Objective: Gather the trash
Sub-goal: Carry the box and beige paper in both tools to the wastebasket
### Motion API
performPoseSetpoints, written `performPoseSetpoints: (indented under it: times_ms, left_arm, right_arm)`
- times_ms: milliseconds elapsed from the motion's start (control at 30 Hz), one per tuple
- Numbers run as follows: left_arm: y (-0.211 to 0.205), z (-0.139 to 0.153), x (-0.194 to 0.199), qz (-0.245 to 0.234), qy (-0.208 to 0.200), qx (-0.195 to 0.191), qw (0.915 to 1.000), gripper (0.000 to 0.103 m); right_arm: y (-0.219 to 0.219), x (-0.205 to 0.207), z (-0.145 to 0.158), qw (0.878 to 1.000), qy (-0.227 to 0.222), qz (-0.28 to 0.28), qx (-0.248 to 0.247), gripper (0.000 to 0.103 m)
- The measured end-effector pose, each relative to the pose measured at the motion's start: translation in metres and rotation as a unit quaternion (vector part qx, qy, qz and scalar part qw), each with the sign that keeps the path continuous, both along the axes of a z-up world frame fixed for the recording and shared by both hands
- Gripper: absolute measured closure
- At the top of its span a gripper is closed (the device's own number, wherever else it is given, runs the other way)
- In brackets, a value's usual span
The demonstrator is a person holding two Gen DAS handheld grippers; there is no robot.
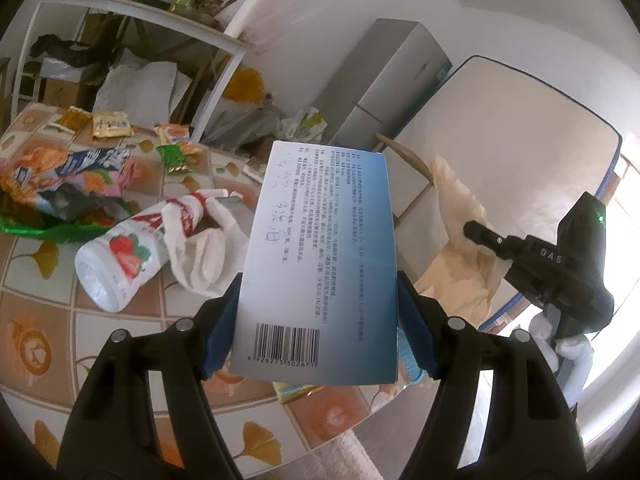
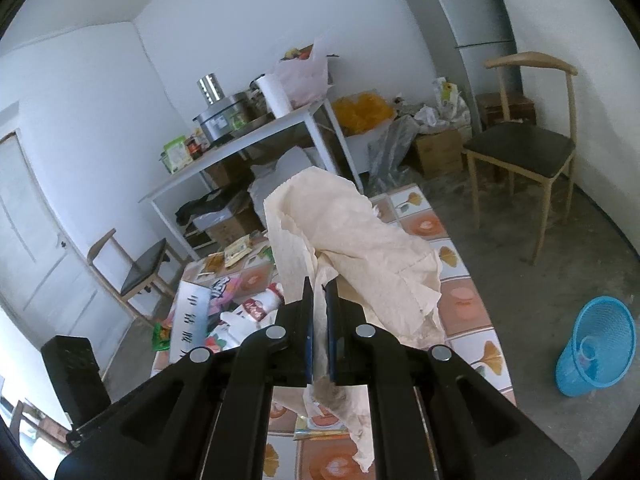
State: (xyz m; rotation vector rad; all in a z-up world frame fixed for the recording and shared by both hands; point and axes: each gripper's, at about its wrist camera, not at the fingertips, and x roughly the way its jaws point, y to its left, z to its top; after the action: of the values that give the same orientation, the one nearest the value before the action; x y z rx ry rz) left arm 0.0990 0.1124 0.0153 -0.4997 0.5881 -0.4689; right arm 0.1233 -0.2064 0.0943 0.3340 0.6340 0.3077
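My left gripper [image 1: 318, 300] is shut on a flat blue-and-white carton [image 1: 320, 256] with a barcode, held above the patterned table [image 1: 48, 312]. The carton also shows in the right wrist view [image 2: 190, 320]. My right gripper [image 2: 319, 292] is shut on a crumpled beige paper towel [image 2: 352, 232], lifted above the table [image 2: 468, 300]; the towel also shows in the left wrist view [image 1: 460, 216]. A blue mesh waste basket [image 2: 600, 352] stands on the floor to the right of the table.
On the table lie a strawberry-print plastic bottle [image 1: 116, 264], a white cloth [image 1: 204, 240], a crumpled snack bag [image 1: 64, 176] and small wrappers [image 1: 112, 124]. A white shelf table [image 2: 240, 148], wooden chairs [image 2: 524, 148] and a fridge [image 1: 384, 84] stand around.
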Motion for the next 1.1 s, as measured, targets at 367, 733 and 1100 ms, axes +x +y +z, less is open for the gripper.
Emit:
performPoseSetpoints:
  times_ms: [367, 733, 1100]
  left_arm:
    - [-0.026, 0.02, 0.018, -0.025, -0.023, 0.003, 0.9994, 0.035]
    - [-0.083, 0.033, 0.049, -0.084, -0.015, 0.006, 0.9963, 0.035]
    - [-0.207, 0.047, 0.099, -0.227, 0.021, 0.014, 0.9736, 0.035]
  right_arm:
    - [-0.025, -0.007, 0.003, 0.999, -0.009, -0.045, -0.007, 0.097]
    - [-0.09, -0.023, -0.007, 0.993, -0.006, -0.114, 0.011, 0.097]
    - [-0.208, -0.051, -0.027, 0.972, 0.02, -0.231, 0.046, 0.097]
